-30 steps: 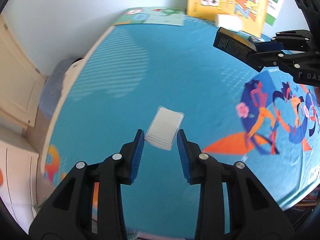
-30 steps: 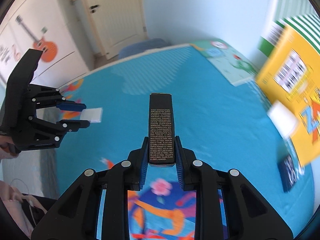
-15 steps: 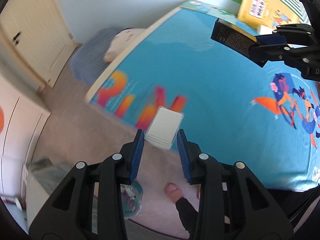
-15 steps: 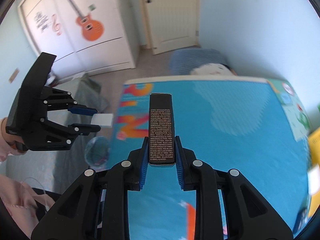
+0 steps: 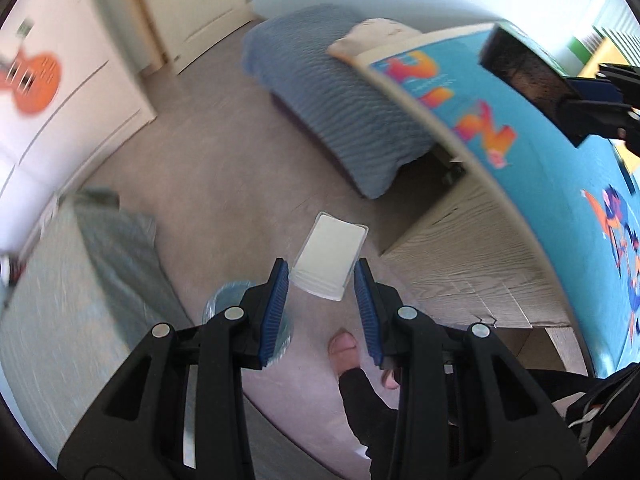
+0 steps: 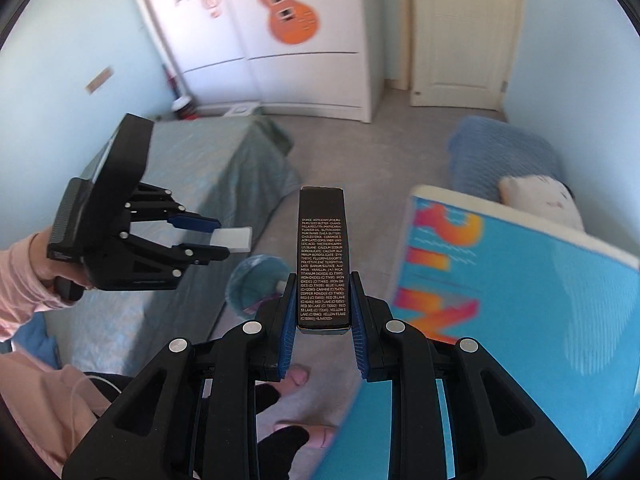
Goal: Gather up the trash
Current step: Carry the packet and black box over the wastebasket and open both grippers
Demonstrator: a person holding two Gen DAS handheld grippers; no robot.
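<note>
Blue table [image 5: 560, 184] now lies aside; both grippers, clamped on white packet [image 5: 329, 258] and black box [image 6: 323, 258], hang over floor.

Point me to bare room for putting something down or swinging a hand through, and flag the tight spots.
Free: the grey floor between the green bed, the blue cushion and the wardrobe. The blue mat looks bare where visible. Crowded: the strip by the person's feet, with the clear bin between bed and table edge.
</note>
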